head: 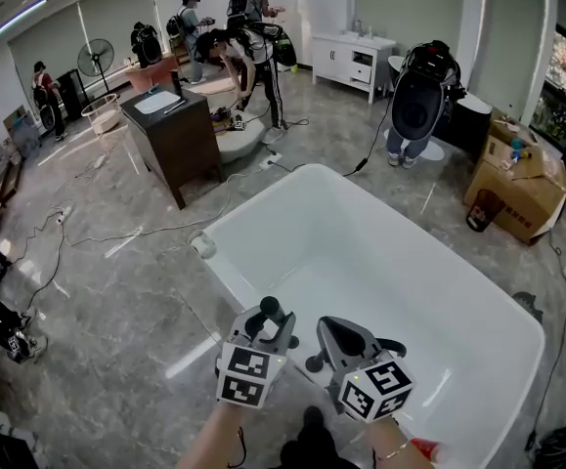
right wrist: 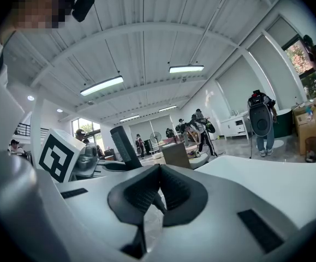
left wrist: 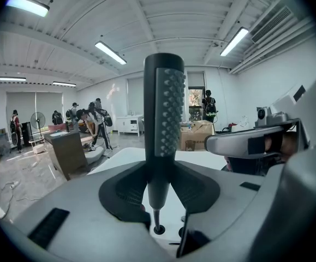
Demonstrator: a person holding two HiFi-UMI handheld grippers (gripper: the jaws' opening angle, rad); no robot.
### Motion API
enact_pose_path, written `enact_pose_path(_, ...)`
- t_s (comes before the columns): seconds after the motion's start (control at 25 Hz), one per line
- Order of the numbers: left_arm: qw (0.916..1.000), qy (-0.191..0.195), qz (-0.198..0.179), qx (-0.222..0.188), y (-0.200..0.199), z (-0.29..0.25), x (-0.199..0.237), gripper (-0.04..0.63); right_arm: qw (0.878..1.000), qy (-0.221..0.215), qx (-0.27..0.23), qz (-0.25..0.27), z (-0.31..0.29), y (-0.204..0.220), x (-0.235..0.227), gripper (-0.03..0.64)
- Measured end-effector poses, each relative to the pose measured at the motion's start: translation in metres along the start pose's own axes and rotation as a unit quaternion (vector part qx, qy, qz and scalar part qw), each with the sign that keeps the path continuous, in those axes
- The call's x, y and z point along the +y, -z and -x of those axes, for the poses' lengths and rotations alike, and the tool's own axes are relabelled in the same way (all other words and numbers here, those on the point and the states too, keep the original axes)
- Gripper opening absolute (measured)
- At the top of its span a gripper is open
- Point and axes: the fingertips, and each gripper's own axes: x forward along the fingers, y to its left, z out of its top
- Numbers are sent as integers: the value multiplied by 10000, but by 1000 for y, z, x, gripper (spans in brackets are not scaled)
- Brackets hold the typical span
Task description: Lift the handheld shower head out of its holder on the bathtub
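Note:
In the left gripper view the black handheld shower head [left wrist: 166, 113] stands upright with its nubbed face turned right. My left gripper [left wrist: 159, 173] is shut on its handle. A thin stem runs from the handle's lower end down to a round hole [left wrist: 159, 229] in the white bathtub's rim. In the head view the left gripper [head: 268, 319] holds the shower head [head: 270, 307] above the near rim of the bathtub [head: 263, 203]. My right gripper [head: 329, 328] is just to its right, and its pads [right wrist: 158, 192] meet with nothing between them. The shower head [right wrist: 126, 146] appears to that gripper's left.
A dark wooden cabinet [head: 175, 130] stands beyond the tub's far left corner. A cardboard box [head: 517, 189] sits to the right of the tub. Several people stand at the back of the room, and cables [head: 87, 233] lie on the grey floor.

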Motion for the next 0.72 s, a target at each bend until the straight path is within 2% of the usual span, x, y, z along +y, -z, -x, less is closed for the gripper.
enact_pose_path(0.72, 9999, -40, -18, -114, -20, 6, -16, 150, 9996, 108, 75, 265, 14, -6, -11, 3)
